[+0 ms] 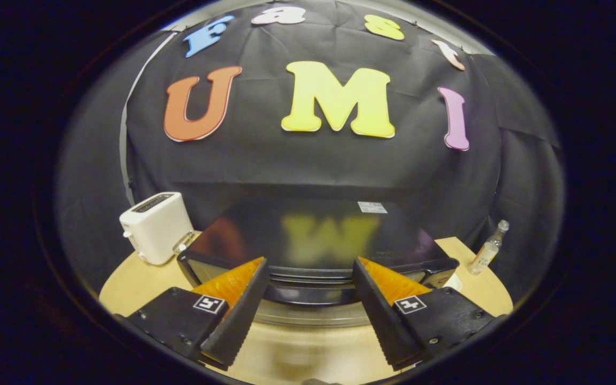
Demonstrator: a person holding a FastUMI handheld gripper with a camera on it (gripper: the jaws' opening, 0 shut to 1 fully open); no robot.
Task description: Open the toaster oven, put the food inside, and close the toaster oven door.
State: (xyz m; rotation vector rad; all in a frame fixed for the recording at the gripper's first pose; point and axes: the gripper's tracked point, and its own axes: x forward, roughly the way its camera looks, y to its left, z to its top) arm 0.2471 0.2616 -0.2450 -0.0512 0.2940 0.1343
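A black toaster oven (313, 235) with a glossy top stands on the wooden table (297, 353), straight ahead of me and slightly below. Its dark door handle (310, 294) runs across the front, right between my two fingers. Below the handle shows a greyish strip of the door's glass (308, 316); whether the door is ajar I cannot tell. My gripper (309, 262) is open, its fingers standing wide on either side of the handle with a gap to it on both sides. Nothing is held.
A white pop-up toaster (155, 227) stands left of the oven, close to its corner. A small clear bottle (490, 248) stands to the right near the table's rim. The black cloth wall rises just behind the oven.
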